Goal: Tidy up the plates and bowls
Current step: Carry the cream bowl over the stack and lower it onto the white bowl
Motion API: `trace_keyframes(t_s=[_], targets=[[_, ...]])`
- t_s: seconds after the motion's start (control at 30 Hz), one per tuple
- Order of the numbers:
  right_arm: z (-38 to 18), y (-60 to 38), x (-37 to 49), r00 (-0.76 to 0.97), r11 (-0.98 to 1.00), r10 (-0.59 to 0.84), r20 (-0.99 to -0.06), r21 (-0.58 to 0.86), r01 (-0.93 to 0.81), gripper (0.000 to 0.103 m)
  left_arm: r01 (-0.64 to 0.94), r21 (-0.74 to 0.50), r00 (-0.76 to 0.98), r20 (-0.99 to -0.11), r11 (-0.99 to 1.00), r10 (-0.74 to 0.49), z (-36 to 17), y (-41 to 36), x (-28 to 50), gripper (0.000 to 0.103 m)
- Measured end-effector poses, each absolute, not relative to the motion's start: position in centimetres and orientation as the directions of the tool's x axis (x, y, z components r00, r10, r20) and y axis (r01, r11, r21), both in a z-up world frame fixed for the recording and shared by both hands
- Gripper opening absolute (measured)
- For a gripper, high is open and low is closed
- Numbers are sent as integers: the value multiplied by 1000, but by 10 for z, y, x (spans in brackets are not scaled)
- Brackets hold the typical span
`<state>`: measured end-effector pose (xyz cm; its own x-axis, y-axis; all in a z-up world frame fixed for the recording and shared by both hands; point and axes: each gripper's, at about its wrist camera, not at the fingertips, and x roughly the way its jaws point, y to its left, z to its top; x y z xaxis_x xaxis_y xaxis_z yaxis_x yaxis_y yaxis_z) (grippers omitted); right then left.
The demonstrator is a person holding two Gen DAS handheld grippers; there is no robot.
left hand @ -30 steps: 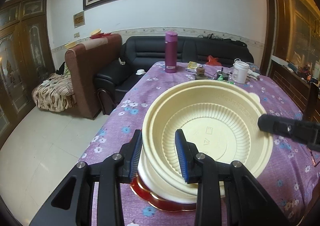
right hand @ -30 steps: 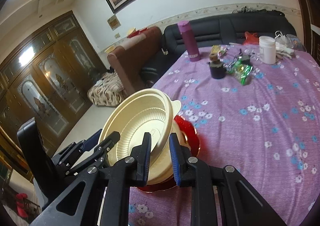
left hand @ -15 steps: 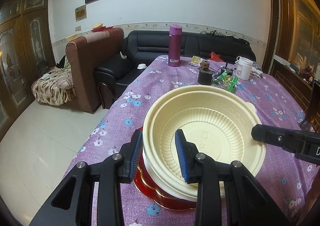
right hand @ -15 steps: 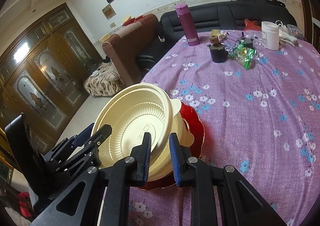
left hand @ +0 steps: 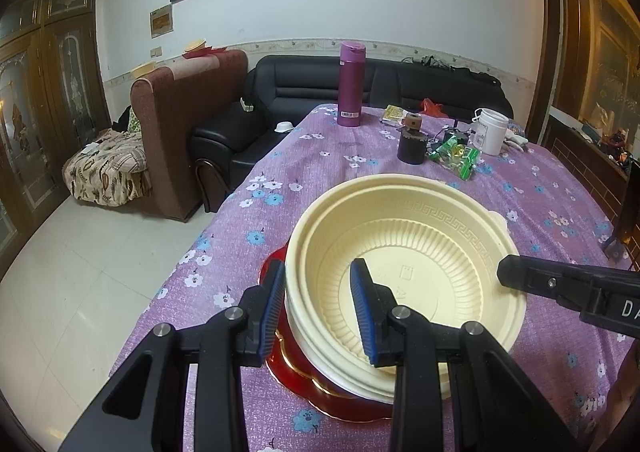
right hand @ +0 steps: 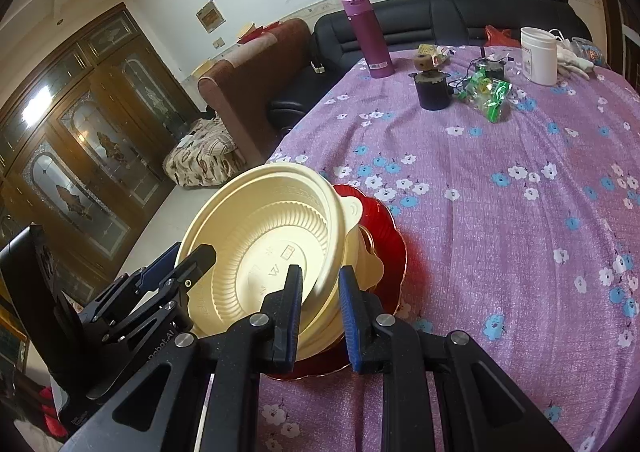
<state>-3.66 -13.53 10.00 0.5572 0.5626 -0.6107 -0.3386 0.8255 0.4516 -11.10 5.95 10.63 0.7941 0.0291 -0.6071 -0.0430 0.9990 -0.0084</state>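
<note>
On the bench (left hand: pixel 360 156), covered by a purple flowered cloth, a red plate (right hand: pixel 380 220) is set near the edge. Cream bowls (left hand: pixel 404 248) are stacked on it; the top bowl's rim is clamped by the left gripper (left hand: pixel 318 302) and right gripper (right hand: pixel 319 312).

Bare tabletop (right hand: pixel 500 252) lies open toward its right edge; a flask (right hand: pixel 370 36), dark pot (right hand: pixel 432 90), and white jar (right hand: pixel 539 56) crowd the far edge.
</note>
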Motion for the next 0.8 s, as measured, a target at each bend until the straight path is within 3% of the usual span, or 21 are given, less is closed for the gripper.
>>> trace_keyframes(t_s=[0.8], targets=[[85,-129,-27,534,830,557,-636,454,-325,22,-47,-20,780,-625,999,24,88,64,-105,32]])
